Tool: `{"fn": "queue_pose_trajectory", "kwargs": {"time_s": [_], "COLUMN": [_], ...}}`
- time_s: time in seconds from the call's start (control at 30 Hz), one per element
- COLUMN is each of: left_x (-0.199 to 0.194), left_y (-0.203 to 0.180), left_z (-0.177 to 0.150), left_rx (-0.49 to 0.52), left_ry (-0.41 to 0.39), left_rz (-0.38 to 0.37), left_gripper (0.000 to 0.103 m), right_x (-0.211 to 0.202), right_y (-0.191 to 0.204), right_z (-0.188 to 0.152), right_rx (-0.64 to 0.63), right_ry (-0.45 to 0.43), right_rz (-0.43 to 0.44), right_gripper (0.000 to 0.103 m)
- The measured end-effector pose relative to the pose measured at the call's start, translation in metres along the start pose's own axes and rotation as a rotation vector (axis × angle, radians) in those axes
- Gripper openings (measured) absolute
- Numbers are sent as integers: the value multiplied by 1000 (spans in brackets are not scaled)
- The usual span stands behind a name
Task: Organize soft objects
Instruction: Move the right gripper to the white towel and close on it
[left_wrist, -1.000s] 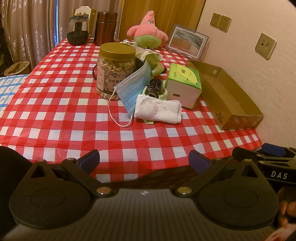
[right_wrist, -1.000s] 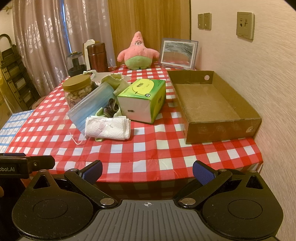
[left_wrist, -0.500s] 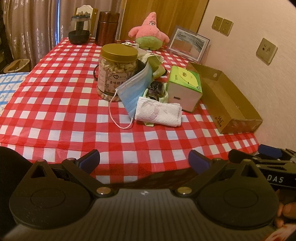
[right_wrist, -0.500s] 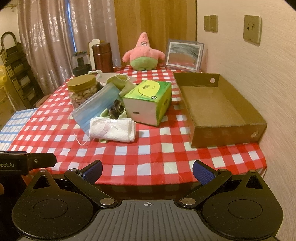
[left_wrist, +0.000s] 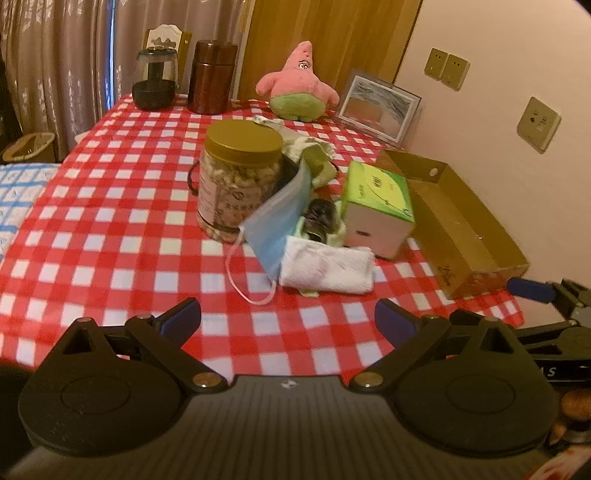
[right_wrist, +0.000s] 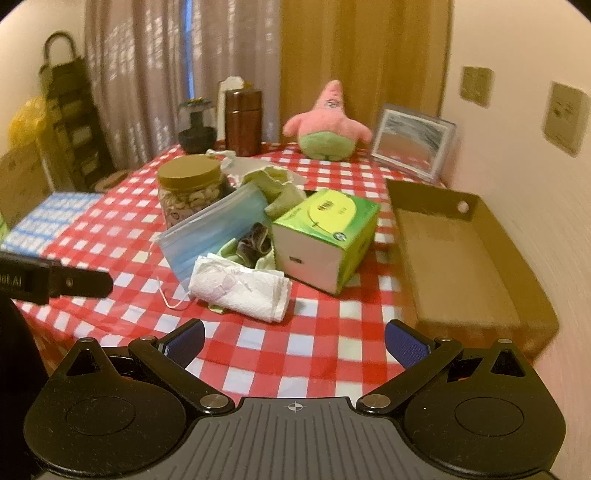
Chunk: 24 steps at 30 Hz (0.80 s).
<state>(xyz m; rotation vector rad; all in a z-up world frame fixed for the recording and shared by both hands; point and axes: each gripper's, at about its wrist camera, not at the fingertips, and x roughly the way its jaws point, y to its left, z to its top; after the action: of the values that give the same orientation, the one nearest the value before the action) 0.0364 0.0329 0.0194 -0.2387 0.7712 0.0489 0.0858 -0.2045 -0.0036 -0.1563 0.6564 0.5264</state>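
Moved in over the near edge of the red-checked table (right_wrist: 317, 354) since a second ago. Left gripper (left_wrist: 288, 319) and right gripper (right_wrist: 293, 338) wide open, empty. Folded white towel (right_wrist: 240, 290) near that edge, untouched, beside empty cardboard tray (right_wrist: 458, 266).

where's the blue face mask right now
In both wrist views the pale blue pleated face mask sits mid-table, leaning against the gold-lidded nut jar, its lower edge beside the folded white towel.

Home: checked tablecloth (left_wrist: 110, 229), curtains (right_wrist: 147, 74)
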Motion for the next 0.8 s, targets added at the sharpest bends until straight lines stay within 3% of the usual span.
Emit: {"fn": "queue_pose_trajectory", "kwargs": {"time_s": [0.3,0.53,0.67,0.8], "left_x": [31,62,79,91], "left_y": [22,23,25,28], "left_z": [20,25,27,30], "left_rx": [41,145,197,263], "left_ry": [14,51,65,73], "left_rz": [20,13,24,19], "left_gripper": [100,98,96,92], "right_x": [51,92,114,132], "right_y": [7,17,27,36], "right_z": [17,22,24,23], "right_rx": [-160,-321,-445,-570], "right_ry": [48,84,103,107], "right_rz": [72,131,166,186], "right_gripper": [102,102,91,88]}}
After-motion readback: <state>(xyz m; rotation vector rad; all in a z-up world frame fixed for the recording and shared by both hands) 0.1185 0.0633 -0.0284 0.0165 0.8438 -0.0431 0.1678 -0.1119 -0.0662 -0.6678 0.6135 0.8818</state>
